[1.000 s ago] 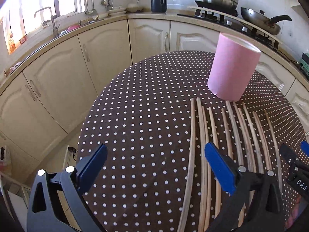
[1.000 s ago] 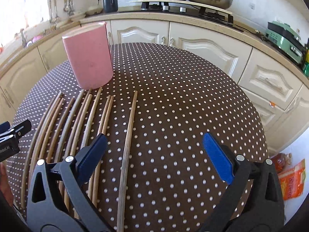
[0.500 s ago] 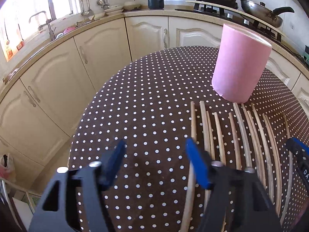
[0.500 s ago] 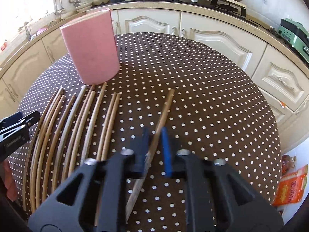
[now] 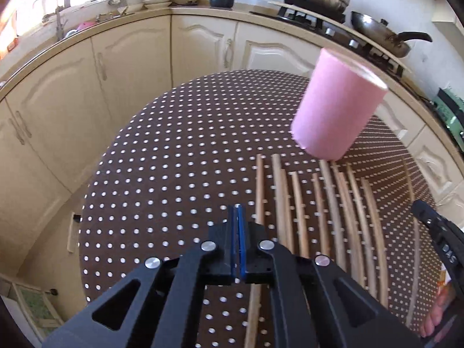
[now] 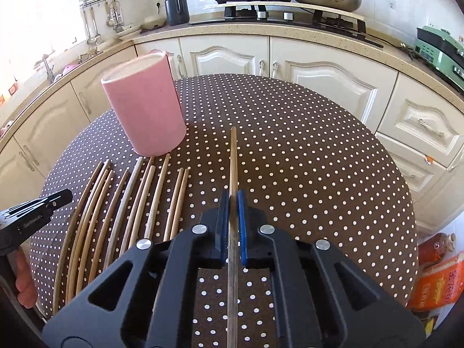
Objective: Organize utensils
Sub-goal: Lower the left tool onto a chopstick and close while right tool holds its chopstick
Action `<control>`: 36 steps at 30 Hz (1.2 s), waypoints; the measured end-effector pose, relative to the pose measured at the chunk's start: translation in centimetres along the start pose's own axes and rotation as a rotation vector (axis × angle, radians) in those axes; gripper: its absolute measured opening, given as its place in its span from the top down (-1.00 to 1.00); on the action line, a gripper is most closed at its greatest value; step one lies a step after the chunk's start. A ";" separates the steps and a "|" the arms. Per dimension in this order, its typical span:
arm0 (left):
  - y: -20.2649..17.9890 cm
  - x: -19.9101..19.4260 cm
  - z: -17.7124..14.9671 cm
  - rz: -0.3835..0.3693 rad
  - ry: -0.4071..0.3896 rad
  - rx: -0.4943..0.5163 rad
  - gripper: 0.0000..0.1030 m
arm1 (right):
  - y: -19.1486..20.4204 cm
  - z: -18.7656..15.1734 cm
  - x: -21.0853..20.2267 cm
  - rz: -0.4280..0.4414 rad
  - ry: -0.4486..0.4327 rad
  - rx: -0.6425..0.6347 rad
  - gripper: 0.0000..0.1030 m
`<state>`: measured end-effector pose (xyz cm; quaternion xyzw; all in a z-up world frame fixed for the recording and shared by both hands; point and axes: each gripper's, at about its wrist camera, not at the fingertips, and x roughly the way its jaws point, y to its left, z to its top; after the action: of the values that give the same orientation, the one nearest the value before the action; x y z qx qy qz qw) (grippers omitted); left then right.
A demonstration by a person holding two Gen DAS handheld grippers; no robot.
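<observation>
Two grippers over one dotted brown counter. Left gripper: pads pressed together, just closed, nothing between; leftmost chopstick lies just beside, passing under its right finger. Row of loose chopsticks: flat on counter, side by side, tips near pink holder, which stands upright behind. Right gripper: just closed, pinches a single chopstick lengthwise, apart from row, pointing away.
</observation>
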<state>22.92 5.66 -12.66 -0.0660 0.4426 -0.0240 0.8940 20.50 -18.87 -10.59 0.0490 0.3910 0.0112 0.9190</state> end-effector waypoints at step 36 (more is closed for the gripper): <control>-3.3 -1.2 -0.6 0.081 -0.078 0.123 0.88 | -0.2 0.3 -2.1 0.051 -0.067 0.011 0.87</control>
<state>21.76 2.49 -11.56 0.0060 0.4074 -0.0123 0.9131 19.25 -19.18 -8.95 0.0642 0.3586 0.0309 0.9308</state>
